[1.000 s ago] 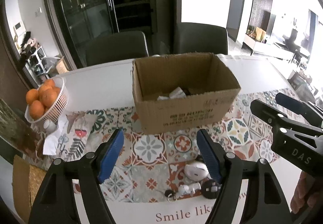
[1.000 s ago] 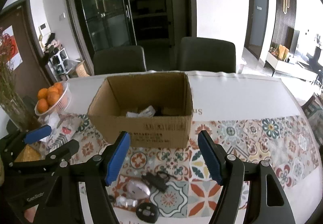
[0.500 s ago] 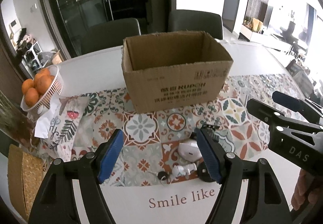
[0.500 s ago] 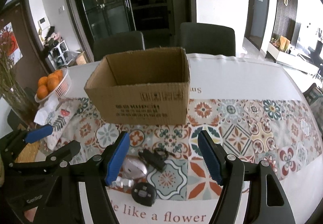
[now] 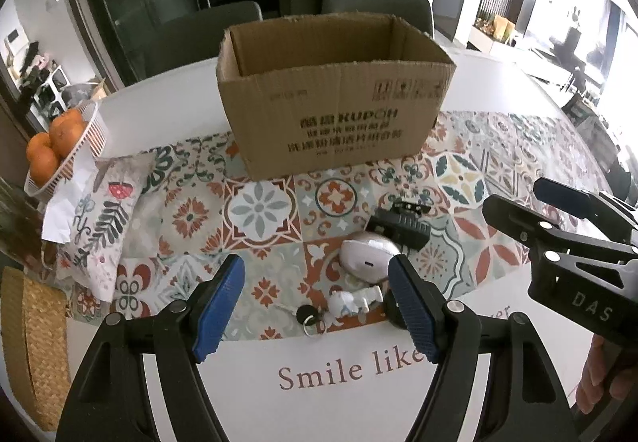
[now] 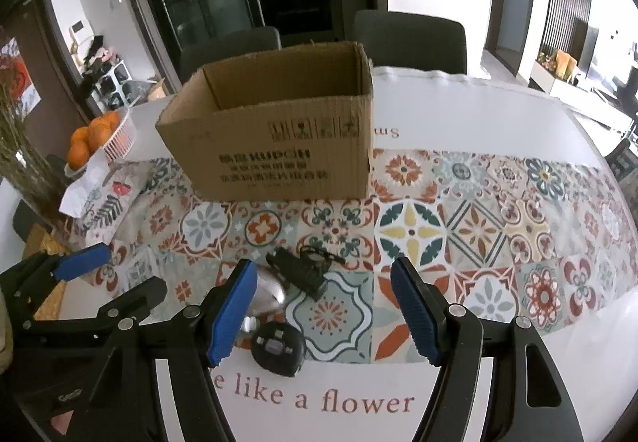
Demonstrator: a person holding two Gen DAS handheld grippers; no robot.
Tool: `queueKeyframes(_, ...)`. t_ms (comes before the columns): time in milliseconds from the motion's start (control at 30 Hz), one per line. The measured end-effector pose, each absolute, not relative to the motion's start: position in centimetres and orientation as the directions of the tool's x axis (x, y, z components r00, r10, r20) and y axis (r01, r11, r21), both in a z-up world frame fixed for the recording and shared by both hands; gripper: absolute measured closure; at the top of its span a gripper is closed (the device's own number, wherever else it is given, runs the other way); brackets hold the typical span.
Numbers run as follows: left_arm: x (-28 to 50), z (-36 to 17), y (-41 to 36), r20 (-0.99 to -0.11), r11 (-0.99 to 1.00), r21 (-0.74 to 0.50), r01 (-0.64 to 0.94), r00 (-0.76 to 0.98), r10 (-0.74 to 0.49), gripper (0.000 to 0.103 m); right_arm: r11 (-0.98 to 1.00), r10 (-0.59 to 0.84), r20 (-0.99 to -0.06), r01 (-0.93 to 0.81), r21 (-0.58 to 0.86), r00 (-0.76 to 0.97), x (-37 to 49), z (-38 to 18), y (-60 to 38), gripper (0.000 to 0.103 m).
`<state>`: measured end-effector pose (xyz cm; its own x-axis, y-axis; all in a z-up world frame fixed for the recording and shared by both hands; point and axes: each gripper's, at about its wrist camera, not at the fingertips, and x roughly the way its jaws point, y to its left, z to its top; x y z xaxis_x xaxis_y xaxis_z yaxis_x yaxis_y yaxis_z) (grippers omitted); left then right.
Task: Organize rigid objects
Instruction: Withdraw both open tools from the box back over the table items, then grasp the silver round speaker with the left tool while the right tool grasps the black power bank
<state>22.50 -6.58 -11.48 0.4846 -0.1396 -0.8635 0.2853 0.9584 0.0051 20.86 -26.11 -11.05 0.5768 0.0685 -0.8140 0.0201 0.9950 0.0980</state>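
Observation:
An open cardboard box (image 5: 335, 115) stands on the patterned table runner (image 5: 259, 211); it also shows in the right wrist view (image 6: 275, 147). In front of it lie a white mouse (image 5: 369, 256), a black ribbed gadget (image 5: 400, 228), a small white figure keychain (image 5: 353, 302) and a round black object (image 6: 277, 348). My left gripper (image 5: 317, 308) is open and empty above these items. My right gripper (image 6: 325, 316) is open and empty, just right of them; the black gadget (image 6: 301, 272) lies beyond its fingers. The box's inside is hidden.
A white basket of oranges (image 5: 56, 147) sits at the table's left edge, next to a patterned cloth pouch (image 5: 99, 211). A woven mat (image 5: 32, 342) lies at the near left. Two dark chairs (image 6: 406, 39) stand behind the table. The right gripper appears in the left view (image 5: 574, 242).
Both grippers have dropped lower and drawn back toward the near table edge, so the box's contents are no longer visible. Both stayed open.

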Motion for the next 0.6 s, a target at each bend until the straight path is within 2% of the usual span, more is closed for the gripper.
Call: queueKeyframes(600, 23.0, -15.9, -9.0, -0.909, 0.936, -0.023, 0.352, 0.381, -0.166, 0.029, 0.991, 0.135, -0.876, -0.070, 0.116, 0.463, 22.1, -15.5, -27.0, 0.033)
